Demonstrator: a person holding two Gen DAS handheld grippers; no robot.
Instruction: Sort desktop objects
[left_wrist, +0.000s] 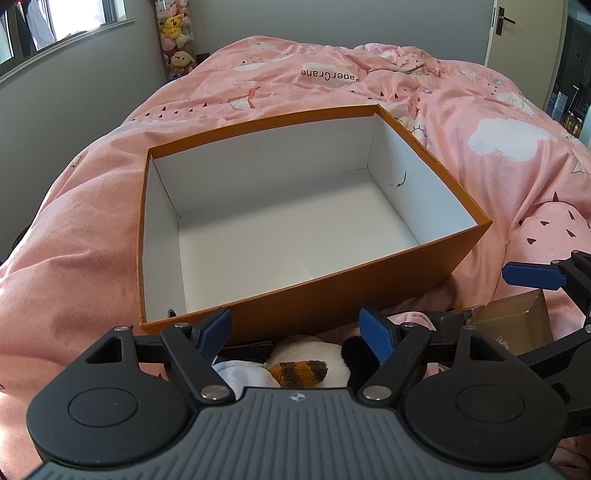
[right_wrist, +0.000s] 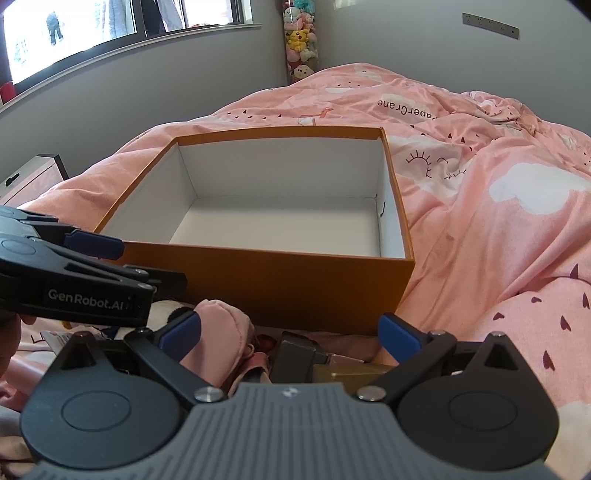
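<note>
Both claws are low at the near edge of the bed, and the orange box (left_wrist: 332, 295) sits square in front of them on the pink duvet (left_wrist: 92, 229), its white inside bare. Nothing sorted yet, by the look of it.

Left claw (left_wrist: 297, 328): blue fingers spread wide, nothing between them. Right under it lies a soft plush toy (left_wrist: 310, 363), cream with a brown striped patch, tucked against the box's near wall, with a bit of white cloth (left_wrist: 245, 374) just to its left.

Right claw (right_wrist: 290, 330): also apart and empty. Below it there is a puffy pink fabric item (right_wrist: 221, 325), a dark grey block (right_wrist: 295, 356) and a gold carton (right_wrist: 351, 374) pressed close together.

The step in hand looks like the first pick, and the plush is the likely candidate for the left side. To do it well, I'd say drop straight down over the plump middle of the toy, not the striped tip, so the fingers close on bulk and don't snag the cloth beside it. It will squash, so close fully before lifting. Then lift high enough to clear the box's near wall; that wall stands right ahead and a low carry would knock it. The right claw is best kept off to its side, since the two sit very close here.
</note>
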